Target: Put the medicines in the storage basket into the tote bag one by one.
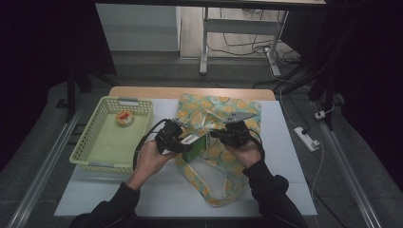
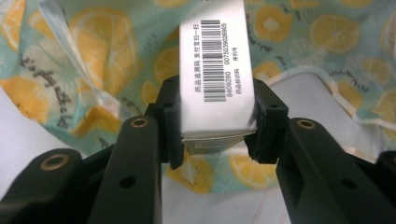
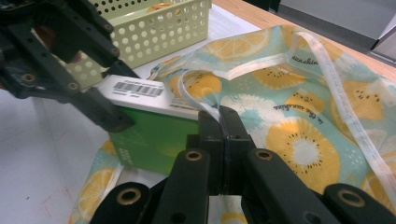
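Over the lemon-print bag [image 1: 233,114], a green box [image 3: 154,140] is clamped by the left gripper [image 2: 212,126] while the bag's rim, seemingly, is pinched by the right gripper [image 3: 223,121]

Green-and-white box [image 3: 154,135], lemon-print teal bag [image 3: 299,116], pale yellow-green basket [image 1: 97,142]

Left gripper [image 2: 212,123] jaws clamped on box, right gripper [image 3: 223,122] jaws pinched together

Table [image 1: 290,156]: sitting in the middle, white on top.
Basket [image 1: 95,142]: lying on the left.
Lemon bag [image 1: 233,111]: lying right of it.
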Available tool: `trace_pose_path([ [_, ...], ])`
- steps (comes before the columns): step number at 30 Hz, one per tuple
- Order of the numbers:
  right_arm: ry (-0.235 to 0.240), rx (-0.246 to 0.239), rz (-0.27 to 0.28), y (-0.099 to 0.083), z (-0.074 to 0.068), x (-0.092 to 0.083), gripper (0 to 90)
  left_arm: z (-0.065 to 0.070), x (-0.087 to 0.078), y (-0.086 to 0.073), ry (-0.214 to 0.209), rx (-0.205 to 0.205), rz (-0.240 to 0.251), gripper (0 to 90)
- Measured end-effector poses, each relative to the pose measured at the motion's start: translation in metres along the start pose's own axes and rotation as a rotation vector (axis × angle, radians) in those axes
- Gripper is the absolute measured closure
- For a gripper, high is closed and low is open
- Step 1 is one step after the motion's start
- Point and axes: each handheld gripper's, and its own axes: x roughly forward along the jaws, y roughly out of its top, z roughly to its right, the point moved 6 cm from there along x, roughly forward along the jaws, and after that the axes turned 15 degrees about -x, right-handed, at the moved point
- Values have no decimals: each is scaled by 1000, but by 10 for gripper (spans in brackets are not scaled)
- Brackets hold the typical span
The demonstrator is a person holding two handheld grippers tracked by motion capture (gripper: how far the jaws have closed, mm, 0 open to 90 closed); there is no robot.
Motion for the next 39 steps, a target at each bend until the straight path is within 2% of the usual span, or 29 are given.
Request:
trace_pose_path([
  [18, 3, -2, 4, 1, 0, 0, 896, -4, 17, 27, 4, -27, 40, 617],
  [28, 4, -1, 2, 1, 0, 0, 896, -7, 30, 44, 39, -34, 75, 617],
  [39, 6, -4, -10, -1, -1, 2, 897, -18, 42, 51, 62, -65, 117, 616],
])
